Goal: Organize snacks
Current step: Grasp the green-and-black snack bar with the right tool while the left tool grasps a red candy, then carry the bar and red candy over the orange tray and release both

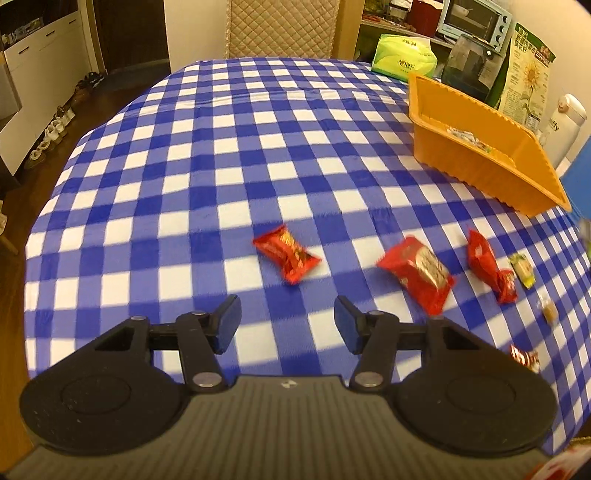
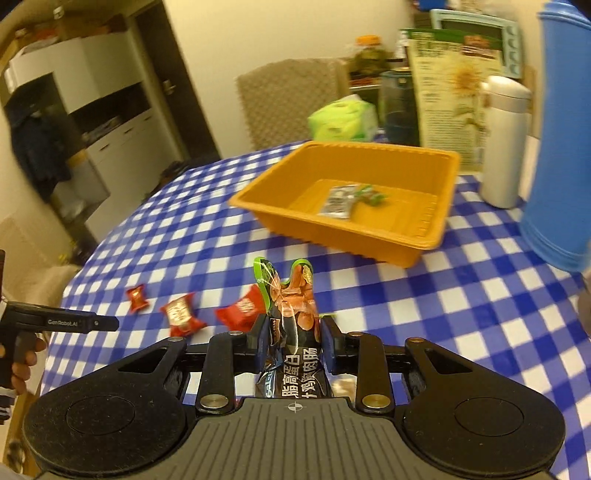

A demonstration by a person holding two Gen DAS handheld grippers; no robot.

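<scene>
My right gripper [image 2: 291,341] is shut on a black and green sausage snack packet [image 2: 291,317] and holds it above the checked cloth, short of the orange tray [image 2: 432,229]. The tray holds a small snack packet [image 2: 340,201]. My left gripper [image 1: 286,325] is open and empty, just above the cloth, with a red snack [image 1: 286,254] right ahead of its fingers. Two more red snacks [image 1: 419,273] [image 1: 487,266] lie to its right. The orange tray also shows in the left wrist view [image 1: 480,173] at the far right.
Small candies [image 1: 522,271] [image 1: 548,312] [image 1: 526,360] lie at the right edge of the cloth. A green tissue pack [image 1: 402,55], a white flask [image 2: 504,144], a blue cylinder [image 2: 561,140] and a printed box [image 2: 448,96] stand behind the tray. A chair [image 1: 280,27] stands at the far side.
</scene>
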